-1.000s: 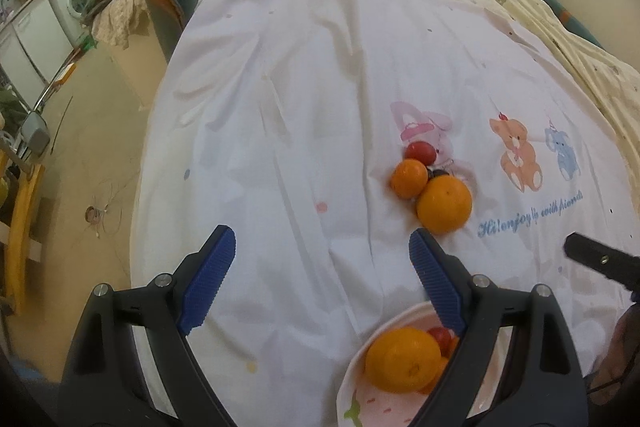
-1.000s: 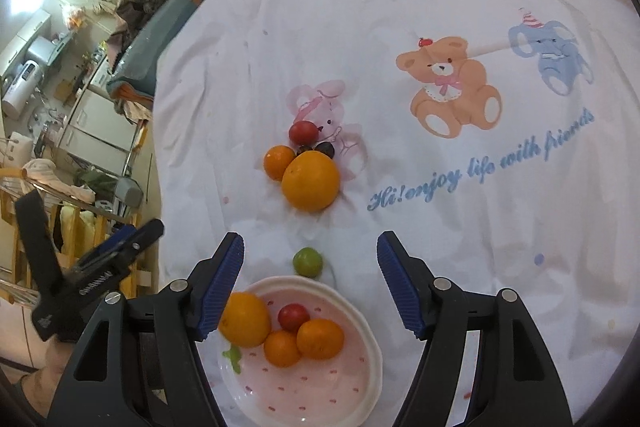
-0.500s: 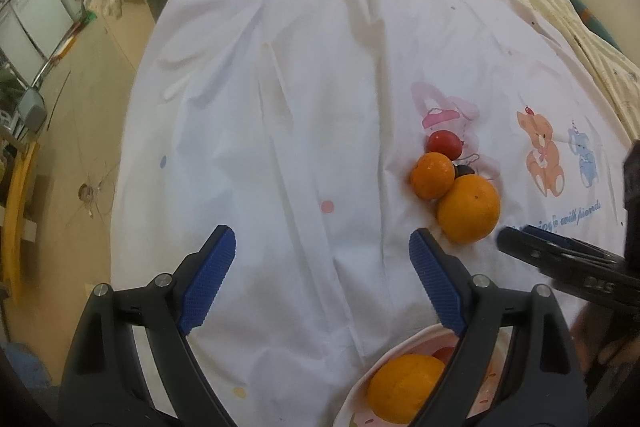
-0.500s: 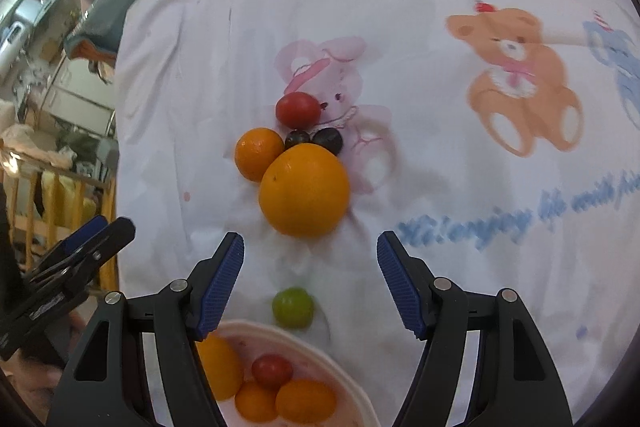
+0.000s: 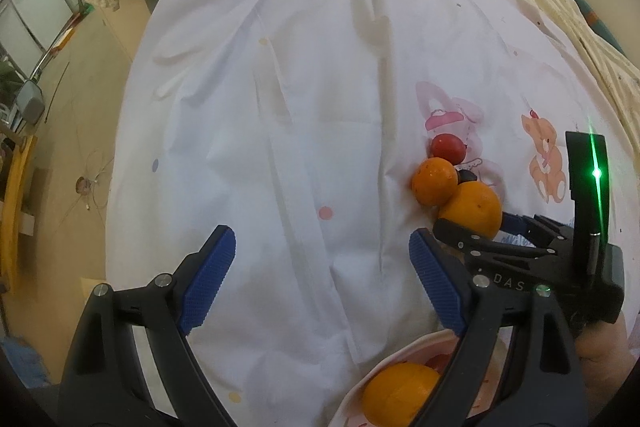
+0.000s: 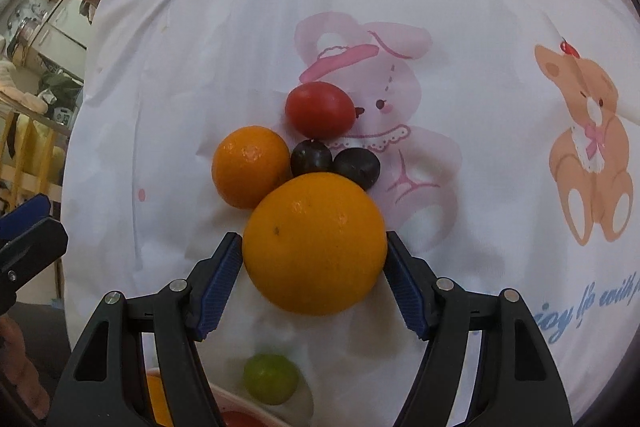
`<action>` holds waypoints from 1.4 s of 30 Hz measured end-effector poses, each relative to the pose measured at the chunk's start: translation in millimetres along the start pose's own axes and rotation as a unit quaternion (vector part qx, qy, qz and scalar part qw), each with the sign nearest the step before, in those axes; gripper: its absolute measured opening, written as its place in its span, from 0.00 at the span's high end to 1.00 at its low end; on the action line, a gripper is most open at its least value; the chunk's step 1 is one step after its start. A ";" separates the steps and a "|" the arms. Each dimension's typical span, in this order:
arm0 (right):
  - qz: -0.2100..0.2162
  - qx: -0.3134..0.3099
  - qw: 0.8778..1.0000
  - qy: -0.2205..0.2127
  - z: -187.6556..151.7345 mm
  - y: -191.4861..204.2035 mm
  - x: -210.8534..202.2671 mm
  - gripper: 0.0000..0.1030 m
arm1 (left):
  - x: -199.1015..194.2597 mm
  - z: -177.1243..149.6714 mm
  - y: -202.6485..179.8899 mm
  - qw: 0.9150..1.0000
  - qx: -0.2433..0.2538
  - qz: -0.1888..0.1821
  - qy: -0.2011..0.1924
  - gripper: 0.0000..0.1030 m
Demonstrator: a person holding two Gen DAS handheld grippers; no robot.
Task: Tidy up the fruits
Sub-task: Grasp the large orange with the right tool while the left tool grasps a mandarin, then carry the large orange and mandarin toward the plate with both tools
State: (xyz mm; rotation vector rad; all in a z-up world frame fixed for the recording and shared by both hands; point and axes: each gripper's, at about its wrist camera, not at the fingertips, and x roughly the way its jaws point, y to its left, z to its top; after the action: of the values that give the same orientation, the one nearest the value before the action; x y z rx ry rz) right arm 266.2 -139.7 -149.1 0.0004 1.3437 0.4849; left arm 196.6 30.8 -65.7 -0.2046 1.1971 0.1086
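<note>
1. Lying smooth, glossy, round on the bed sheet (image 6: 200, 27): large orange (image 6: 314, 243), a smaller orange (image 6: 251, 166) touching at 10 o'clock.
2. Now straddling it, nearer than before: right tongs (image 6: 314, 281), pads at its sides, contact unclear.
3. Gaping wide, empty: left tongs (image 5: 320, 279).

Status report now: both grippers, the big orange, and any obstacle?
Right gripper astride big orange, jaws open, grip unconfirmed. Left gripper open, empty over sheet. Small orange and two dark fruits crowd behind it.

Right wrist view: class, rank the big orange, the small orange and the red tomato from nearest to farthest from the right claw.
1. Big orange, between the right claw's fingers.
2. Small orange, beyond, left.
3. Red tomato, farthest, on the bunny print.
</note>
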 end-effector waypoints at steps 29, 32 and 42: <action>0.035 0.141 0.988 -0.057 -82.2 -72.5 -112.8 0.39 | 40.5 16.0 -80.3 0.994 0.104 -0.019 0.007 0.34; 0.039 0.154 0.986 -0.060 -82.0 -79.7 -112.8 0.39 | 52.5 20.9 -92.1 0.993 0.115 -0.019 0.009 0.36; 0.033 0.152 0.986 -0.053 -75.5 -85.1 -102.7 0.39 | 69.4 22.8 -108.8 0.987 0.160 -0.024 0.004 0.71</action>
State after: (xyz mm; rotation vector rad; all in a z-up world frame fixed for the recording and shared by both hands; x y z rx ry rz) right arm 210.0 -271.5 -95.0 0.3195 1.3035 0.3271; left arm 263.5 -72.3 -111.5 0.0475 1.1993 -0.1261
